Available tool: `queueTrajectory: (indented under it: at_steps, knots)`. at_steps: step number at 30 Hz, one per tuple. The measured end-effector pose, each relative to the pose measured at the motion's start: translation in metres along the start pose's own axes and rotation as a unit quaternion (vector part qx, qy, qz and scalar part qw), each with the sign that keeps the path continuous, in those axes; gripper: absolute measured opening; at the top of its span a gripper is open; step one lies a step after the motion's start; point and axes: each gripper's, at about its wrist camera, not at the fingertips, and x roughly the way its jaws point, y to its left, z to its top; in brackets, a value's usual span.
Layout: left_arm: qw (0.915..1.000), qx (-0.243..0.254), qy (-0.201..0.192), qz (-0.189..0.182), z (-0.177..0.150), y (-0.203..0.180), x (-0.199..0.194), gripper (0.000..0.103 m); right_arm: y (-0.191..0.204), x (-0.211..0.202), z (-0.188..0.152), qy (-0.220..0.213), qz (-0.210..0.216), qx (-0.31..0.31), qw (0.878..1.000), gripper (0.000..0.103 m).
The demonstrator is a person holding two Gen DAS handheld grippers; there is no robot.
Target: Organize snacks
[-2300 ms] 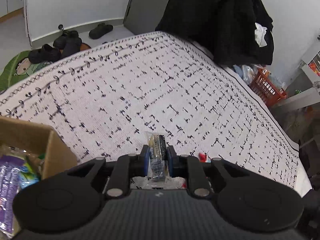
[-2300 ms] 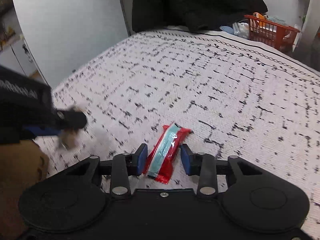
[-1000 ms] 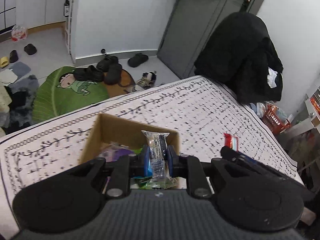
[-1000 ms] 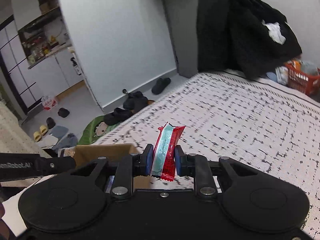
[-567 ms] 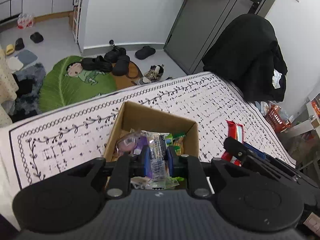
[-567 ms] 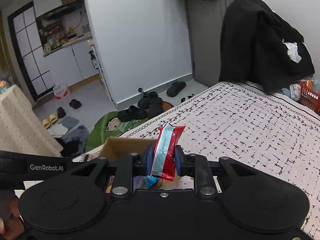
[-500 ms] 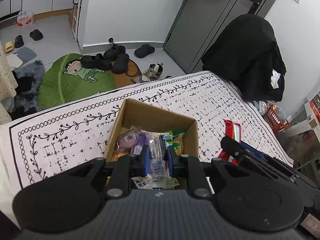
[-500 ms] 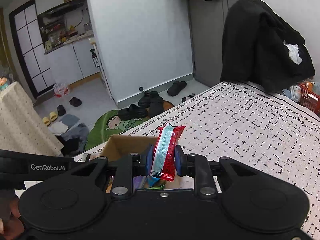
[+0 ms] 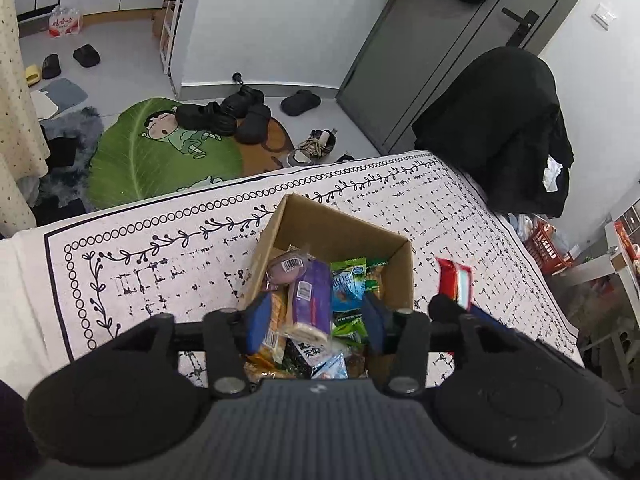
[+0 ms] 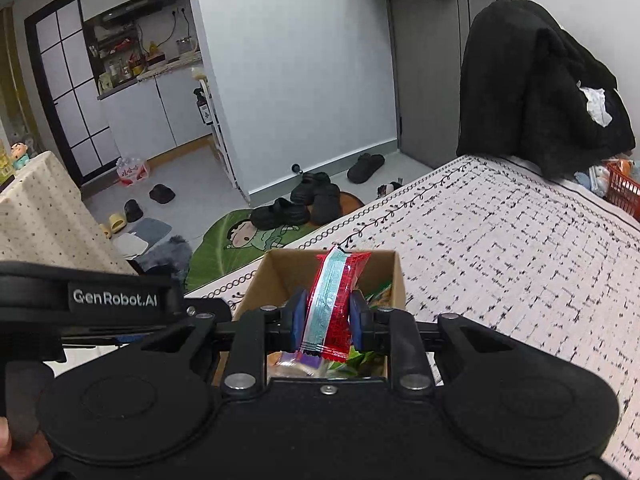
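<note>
A brown cardboard box (image 9: 348, 228) stands on the patterned white bedspread (image 9: 168, 260) and holds several snack packets, among them a purple one (image 9: 310, 300). My left gripper (image 9: 316, 320) is open right above the box, with nothing between its blue pads. The box also shows in the right wrist view (image 10: 280, 272). My right gripper (image 10: 326, 316) is shut on a red and pale blue snack bar (image 10: 332, 300) and holds it upright over the box's near right edge. That bar shows in the left wrist view (image 9: 454, 280) just right of the box.
A black coat (image 9: 504, 128) hangs at the bed's far end, with an orange basket (image 9: 546, 244) beside it. Shoes (image 9: 224, 112) and a green leaf mat (image 9: 160, 160) lie on the floor past the bed's edge. A dotted tablecloth (image 10: 44, 220) is at the left.
My left gripper has opened and the clear-wrapped snack it held has dropped into the box. Both grippers have moved closer over the box.
</note>
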Motion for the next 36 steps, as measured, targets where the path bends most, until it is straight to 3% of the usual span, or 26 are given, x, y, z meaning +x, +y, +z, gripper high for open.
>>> queueTrajectory:
  at_steps: [6,17,21,36]
  knots:
    - [1.0,0.004,0.001,-0.003,0.002,0.002,-0.007,0.061,0.003,-0.002,-0.006,0.009,0.008,0.023,1.0,0.029]
    - [0.9996,0.024,-0.002,-0.016,0.008,-0.002,-0.023,0.083,-0.008,-0.029,-0.008,-0.002,-0.029,0.055,0.998,0.032]
    - [0.9988,0.043,-0.008,-0.021,0.008,-0.007,-0.033,0.088,-0.011,-0.043,-0.008,-0.009,-0.04,0.056,0.998,0.044]
    - [0.9946,0.096,-0.029,-0.027,-0.012,-0.006,-0.079,0.103,-0.017,-0.102,-0.013,-0.027,-0.044,0.073,0.996,0.075]
